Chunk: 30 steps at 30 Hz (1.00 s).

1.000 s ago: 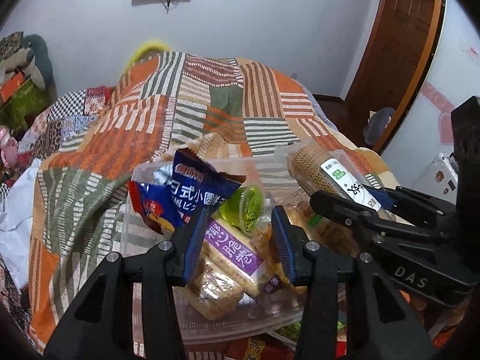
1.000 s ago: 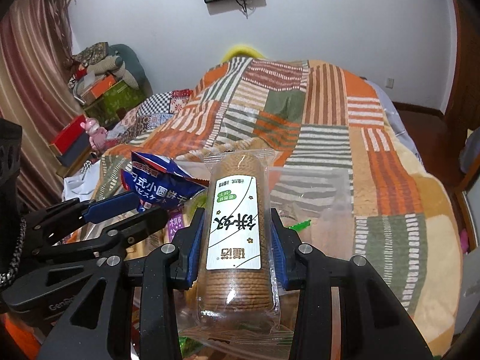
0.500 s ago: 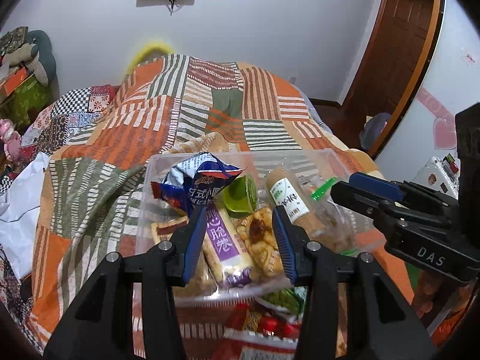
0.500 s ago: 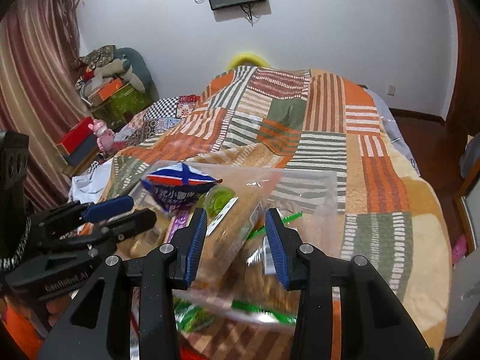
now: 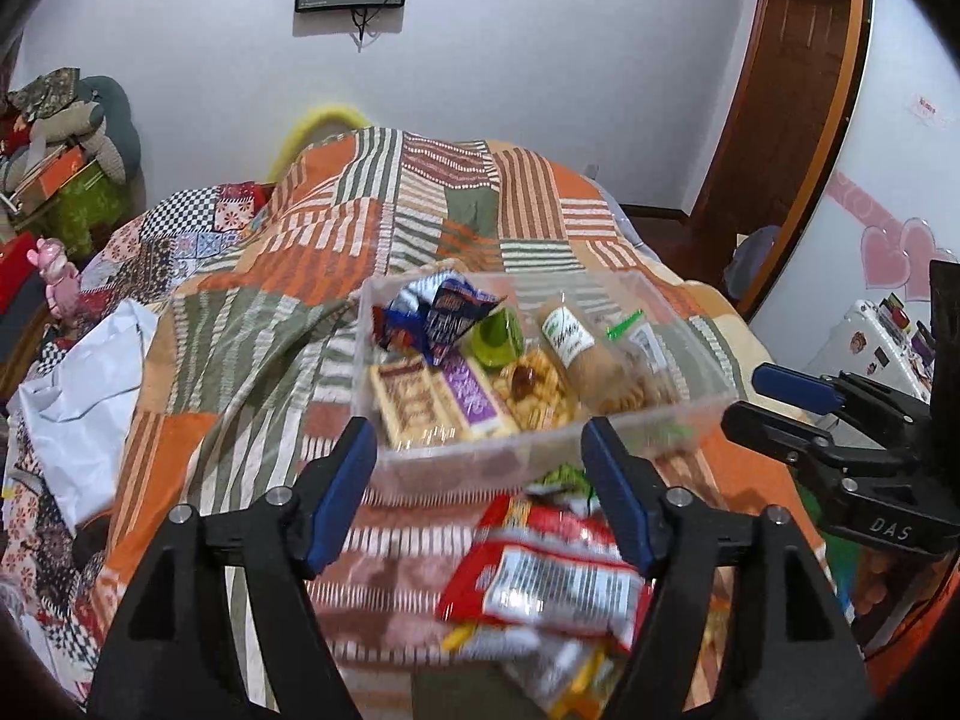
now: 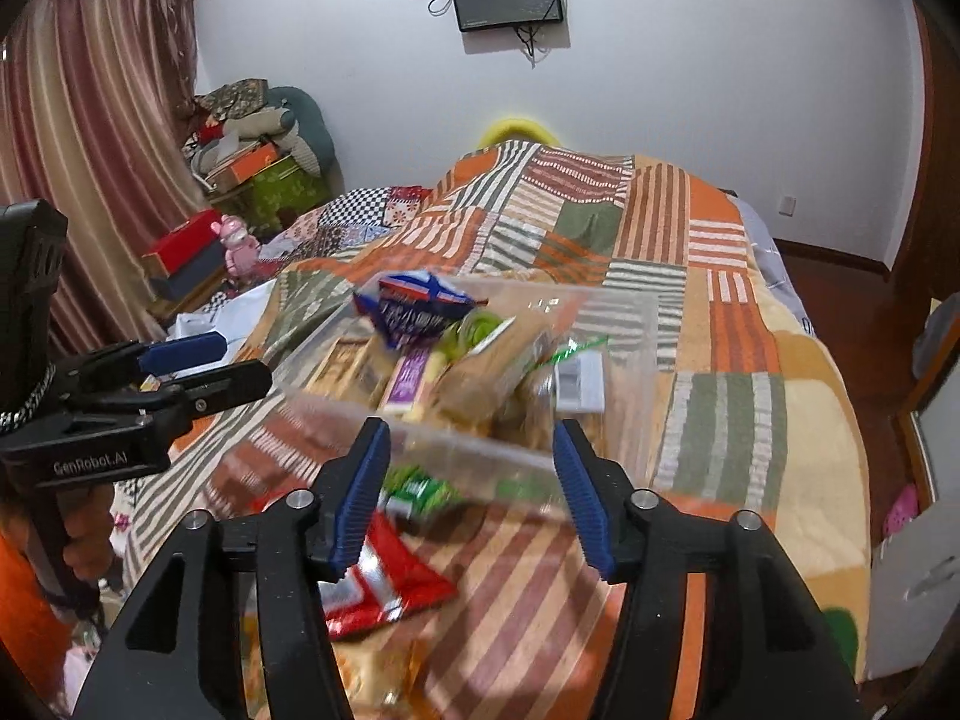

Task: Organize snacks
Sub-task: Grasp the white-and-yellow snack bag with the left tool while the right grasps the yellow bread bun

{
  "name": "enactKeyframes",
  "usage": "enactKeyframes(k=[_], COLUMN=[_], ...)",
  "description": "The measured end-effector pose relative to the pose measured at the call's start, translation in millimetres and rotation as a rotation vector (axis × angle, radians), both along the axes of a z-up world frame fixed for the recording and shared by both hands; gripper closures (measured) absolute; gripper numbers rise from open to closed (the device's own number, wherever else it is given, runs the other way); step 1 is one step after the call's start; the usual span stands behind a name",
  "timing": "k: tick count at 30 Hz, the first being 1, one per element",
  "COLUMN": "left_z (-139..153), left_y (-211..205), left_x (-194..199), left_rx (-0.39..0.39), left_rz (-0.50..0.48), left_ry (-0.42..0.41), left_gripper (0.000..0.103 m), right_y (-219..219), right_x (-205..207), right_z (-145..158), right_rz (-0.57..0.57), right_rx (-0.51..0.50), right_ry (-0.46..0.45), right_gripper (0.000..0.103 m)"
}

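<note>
A clear plastic bin (image 5: 708,387) (image 6: 636,324) sits on the patchwork bedspread, filled with snacks: a blue bag (image 5: 441,315) (image 6: 414,306), a green jelly cup (image 5: 495,339), a purple-label pack (image 5: 471,393) and a round biscuit roll (image 5: 591,354) (image 6: 492,360). My left gripper (image 5: 480,480) hangs just short of the bin's near wall, jaws opening, nothing between them. My right gripper (image 6: 471,483) is likewise back from the bin, jaws opening and empty. A red snack bag (image 5: 540,570) (image 6: 384,588) and a green pack (image 6: 417,492) lie loose below both grippers.
The bedspread (image 5: 252,360) covers the whole bed. A white cloth (image 5: 90,384) lies at the left edge. Boxes and a pink toy (image 6: 237,246) crowd the left side by the curtain. A wooden door (image 5: 774,120) and a white appliance (image 5: 870,354) stand at the right.
Both grippers pulled back and up from the bin and spread their jaws. The right one let go of the biscuit roll, which now lies in the bin. The left one released the blue bag.
</note>
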State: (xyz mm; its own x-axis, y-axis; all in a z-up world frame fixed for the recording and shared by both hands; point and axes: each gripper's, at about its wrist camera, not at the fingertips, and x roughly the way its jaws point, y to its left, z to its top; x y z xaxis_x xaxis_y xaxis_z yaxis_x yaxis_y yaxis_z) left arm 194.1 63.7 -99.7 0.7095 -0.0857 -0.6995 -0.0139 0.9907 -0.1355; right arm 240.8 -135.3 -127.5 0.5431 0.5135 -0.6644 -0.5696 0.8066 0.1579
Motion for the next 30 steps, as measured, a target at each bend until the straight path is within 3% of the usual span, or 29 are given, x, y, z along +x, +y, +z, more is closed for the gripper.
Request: enactKeyframes(k=[6,8,15,19,26,30], left_z=[-13.0,-22.1,-46.5,-58.6,-75.6,-79.9], left_y=[0.7,1.3,5.1,9.8,12.5,6.0], left_x=[-30.8,-42.8,-72.6,-86.2,-92.5,-90.0], left_rx=[0.006,0.005,0.006,-0.019,-0.063,-0.078], left_rz=[0.0,-0.002,0.016,0.036,0.055,0.038], left_ry=[0.04,0.067,0.135,0.165,0.21,0.222], left_gripper=[0.028,0.028,0.027,0.028,0.028,0.028], right_y=[-4.7,-5.1,7.8,21.0,38.7,32.6], right_x=[-27.7,-36.7,-59.8,-66.9,-76.3,-75.6], right_z=[-14.1,-20.5,-50.6,-65.3,-83.1,-82.6], right_rz=[0.01,0.008,0.072,0.1,0.144,0.136], right_rx=[0.006,0.008,-0.022,-0.042,-0.111,-0.09], right_ry=[0.043,0.055,0.128,0.175,0.199,0.188], right_gripper=[0.035,0.022,0.015,0.004,0.003,0.006])
